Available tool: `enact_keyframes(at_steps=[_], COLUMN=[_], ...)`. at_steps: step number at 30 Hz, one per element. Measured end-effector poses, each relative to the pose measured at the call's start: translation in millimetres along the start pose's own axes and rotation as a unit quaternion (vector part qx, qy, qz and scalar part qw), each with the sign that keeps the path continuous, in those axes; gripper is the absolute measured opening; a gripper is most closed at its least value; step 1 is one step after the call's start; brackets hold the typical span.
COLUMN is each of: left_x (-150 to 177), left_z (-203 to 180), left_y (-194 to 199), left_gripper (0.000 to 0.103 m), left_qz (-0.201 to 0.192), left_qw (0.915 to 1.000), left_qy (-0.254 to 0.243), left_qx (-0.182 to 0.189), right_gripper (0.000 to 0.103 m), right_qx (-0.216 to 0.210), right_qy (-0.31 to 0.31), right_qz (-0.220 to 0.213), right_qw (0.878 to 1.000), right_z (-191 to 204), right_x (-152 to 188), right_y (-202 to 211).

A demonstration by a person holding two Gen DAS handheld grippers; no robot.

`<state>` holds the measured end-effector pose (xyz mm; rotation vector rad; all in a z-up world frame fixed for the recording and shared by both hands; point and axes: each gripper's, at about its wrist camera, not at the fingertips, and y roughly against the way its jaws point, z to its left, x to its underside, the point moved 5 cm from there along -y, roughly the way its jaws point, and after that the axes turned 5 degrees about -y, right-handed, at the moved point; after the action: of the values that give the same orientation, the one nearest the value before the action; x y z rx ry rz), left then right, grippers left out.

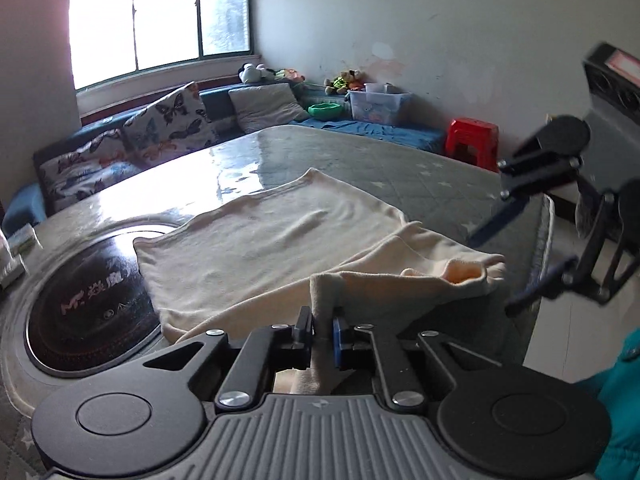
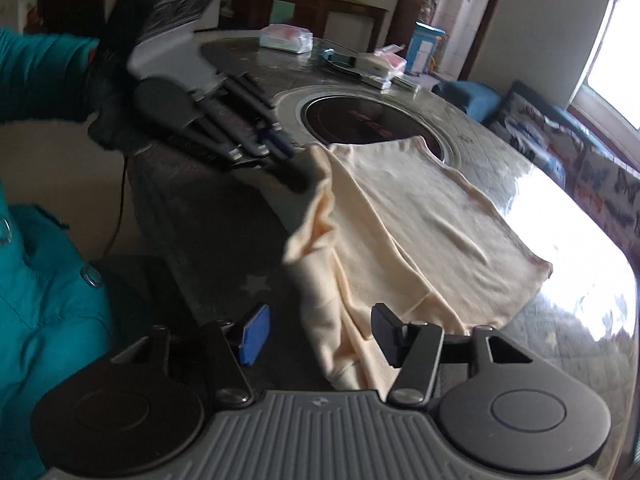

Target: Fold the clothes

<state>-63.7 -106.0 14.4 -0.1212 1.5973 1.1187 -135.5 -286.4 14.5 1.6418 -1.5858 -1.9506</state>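
A cream garment (image 1: 272, 248) lies spread flat on the round table (image 1: 400, 168), with its near edge hanging over the table's rim. My left gripper (image 1: 322, 316) is shut on a raised fold of that near edge. In the right wrist view the left gripper (image 2: 294, 168) holds the fold just above the tabletop. My right gripper (image 2: 320, 332) stands open. A hanging part of the cream garment (image 2: 420, 220) runs down between its fingers, and the pads do not press on it. From the left wrist view the right gripper (image 1: 508, 256) hovers open beside the garment's right end.
A black round hob (image 1: 88, 304) is set into the table's middle, under the garment's far edge. Tissue packs (image 2: 286, 38) and small boxes (image 2: 384, 64) sit on the far side. A red stool (image 1: 472, 140) and a sofa with butterfly cushions (image 1: 168, 128) stand beyond. A teal sleeve (image 2: 40, 72) is close.
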Motion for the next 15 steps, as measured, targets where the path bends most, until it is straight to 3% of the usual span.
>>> enact_keyframes(at_steps=[6, 11, 15], left_x=[3, 10, 20], left_z=[3, -1, -8], left_y=[0, 4, 16], left_gripper=[0.011, 0.017, 0.027], left_qz=[0.009, 0.018, 0.018], left_qw=[0.9999, 0.9998, 0.9994], left_qy=[0.008, -0.002, -0.028], left_qx=[0.005, 0.006, -0.006], right_gripper=[0.052, 0.02, 0.012], right_qx=[0.025, 0.014, -0.007], right_qy=[0.021, -0.006, -0.066], right_qz=[-0.008, 0.008, 0.002], right_qw=[0.999, 1.0, 0.998], right_z=[-1, -10, -26], right_x=[-3, -5, -10], right_y=[-26, -41, -40])
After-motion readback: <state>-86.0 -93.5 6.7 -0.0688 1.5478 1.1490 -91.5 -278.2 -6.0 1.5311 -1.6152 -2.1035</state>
